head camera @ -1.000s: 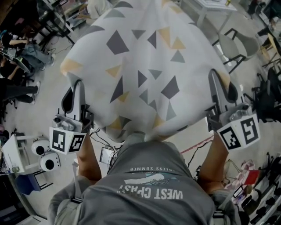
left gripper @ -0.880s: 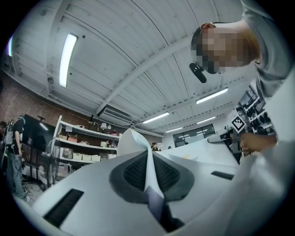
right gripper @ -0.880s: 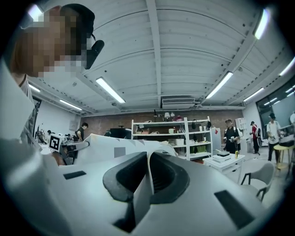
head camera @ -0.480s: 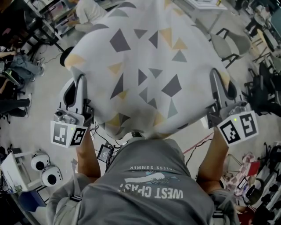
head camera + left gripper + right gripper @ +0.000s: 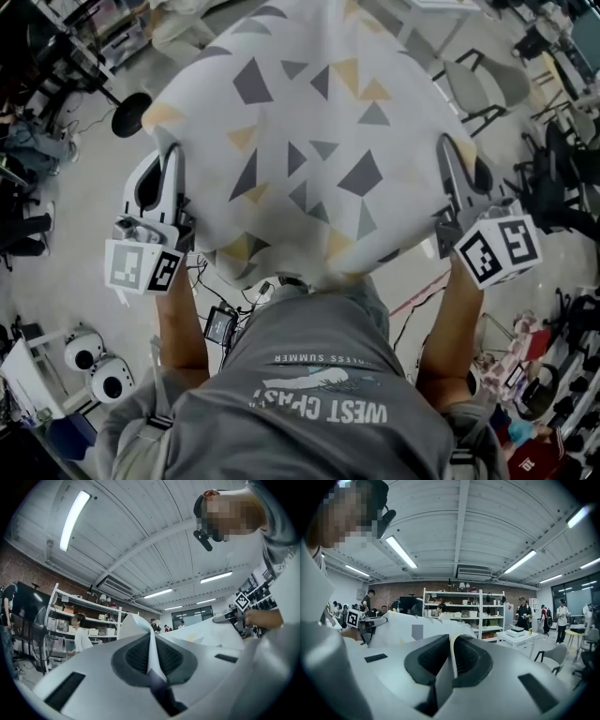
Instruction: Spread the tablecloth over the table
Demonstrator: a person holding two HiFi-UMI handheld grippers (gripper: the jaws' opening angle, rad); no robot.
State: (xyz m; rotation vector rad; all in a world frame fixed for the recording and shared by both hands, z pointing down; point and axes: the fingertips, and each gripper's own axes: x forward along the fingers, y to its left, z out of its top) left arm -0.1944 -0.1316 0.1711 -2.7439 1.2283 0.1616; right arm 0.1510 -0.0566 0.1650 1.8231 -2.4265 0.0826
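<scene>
The tablecloth (image 5: 309,122), white with grey and yellow triangles, hangs spread in the air in front of me and hides whatever is under it. My left gripper (image 5: 172,156) is shut on its near left edge. In the left gripper view the cloth (image 5: 136,626) is pinched as a thin fold between the dark pads (image 5: 136,656) of the left gripper (image 5: 153,654). My right gripper (image 5: 448,142) is shut on the near right edge. The right gripper view shows the right gripper (image 5: 451,660) clamping a thin strip of the cloth (image 5: 401,626).
Grey chairs (image 5: 487,86) stand on the floor at the right, a black round stand base (image 5: 131,114) at the left. Cables and a small box (image 5: 223,323) lie by my feet. A white table (image 5: 518,637) and a shelf rack (image 5: 461,611) stand further off, with several people around.
Both grippers have carried the cloth forward, away from my body, and a little lower. The cloth stays stretched between them and both grips hold.
</scene>
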